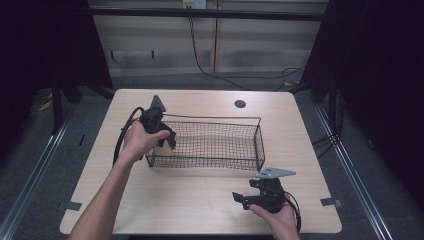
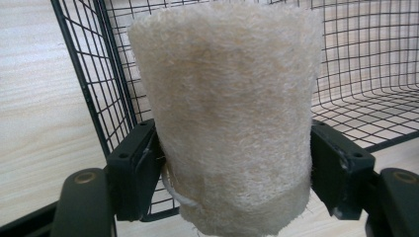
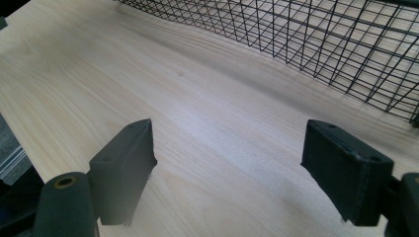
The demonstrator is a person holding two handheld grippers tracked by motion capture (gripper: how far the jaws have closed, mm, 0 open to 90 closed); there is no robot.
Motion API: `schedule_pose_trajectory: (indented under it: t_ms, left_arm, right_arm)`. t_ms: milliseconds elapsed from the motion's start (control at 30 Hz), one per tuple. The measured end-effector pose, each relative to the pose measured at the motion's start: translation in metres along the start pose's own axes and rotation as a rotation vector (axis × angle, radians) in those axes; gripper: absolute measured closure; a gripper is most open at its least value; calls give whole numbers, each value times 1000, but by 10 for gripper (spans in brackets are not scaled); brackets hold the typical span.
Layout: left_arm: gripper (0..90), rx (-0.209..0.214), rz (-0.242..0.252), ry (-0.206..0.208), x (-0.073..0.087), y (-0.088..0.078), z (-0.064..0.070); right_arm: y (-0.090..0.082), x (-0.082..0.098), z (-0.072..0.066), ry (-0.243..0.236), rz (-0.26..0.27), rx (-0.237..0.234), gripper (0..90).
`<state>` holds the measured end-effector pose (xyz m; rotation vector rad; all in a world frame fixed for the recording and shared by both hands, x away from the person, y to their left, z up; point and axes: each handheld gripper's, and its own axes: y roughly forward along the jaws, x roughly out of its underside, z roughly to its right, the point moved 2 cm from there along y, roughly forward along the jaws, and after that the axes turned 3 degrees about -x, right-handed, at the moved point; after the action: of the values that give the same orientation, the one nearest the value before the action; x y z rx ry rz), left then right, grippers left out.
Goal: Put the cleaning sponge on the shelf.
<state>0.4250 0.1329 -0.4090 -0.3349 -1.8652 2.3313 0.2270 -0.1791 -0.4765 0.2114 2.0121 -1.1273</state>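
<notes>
I have the loofah pad (image 2: 225, 118) pinched between the fingers (image 2: 136, 168) of my left gripper (image 1: 161, 135), which close on its lower sides so that it stands up pale and fibrous in front of the camera. In the high view that gripper hangs at the left end of the wire basket (image 1: 210, 162), with the pad just at the near-left corner; I judge it to be over the rim or just inside, though the angle is too poor to say for sure. So the step in hand looks like placing the pad into the basket. The next move calls for lowering it past the wire wall until it rests on the mesh floor, then letting the fingers part without snagging the short cord loop (image 2: 180, 195) at its base on the wires. My right gripper (image 1: 257, 192) waits low over the desk (image 1: 200, 205) in front of the basket's right end, its fingers (image 3: 126, 163) spread wide with nothing between them. By my count there is one loofah pad, one basket, two grippers, and one dark round grommet (image 1: 240, 104) set in the far side of the desk.
</notes>
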Motion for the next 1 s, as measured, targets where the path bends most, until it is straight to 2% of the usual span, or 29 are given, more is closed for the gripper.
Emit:
schedule_pose_trajectory:
  t_ms: [67,400,600,667,733,833,1000]
  left_arm:
    - [285,9,-10,4,-1,1,1]
    - [283,-36,-23,-3,-2,11,-1]
    - [283,-31,-43,10,-3,18,1]
    - [283,-31,-42,-3,-3,20,1]
    - [283,-31,-45,7,-3,22,1]
    - [283,-33,-46,-6,-4,26,2]
    - [282,-40,-63,1,-3,32,1]
  right_arm:
    - [0,0,0,1,0,4,200]
    - [0,0,0,-3,-5,2,199]
    - [0,0,0,0,-2,3,200]
    - [0,0,0,0,-3,2,200]
    - [0,0,0,-1,-3,2,199]
    - [0,0,0,1,-3,2,199]
    - [0,0,0,-1,0,3,199]
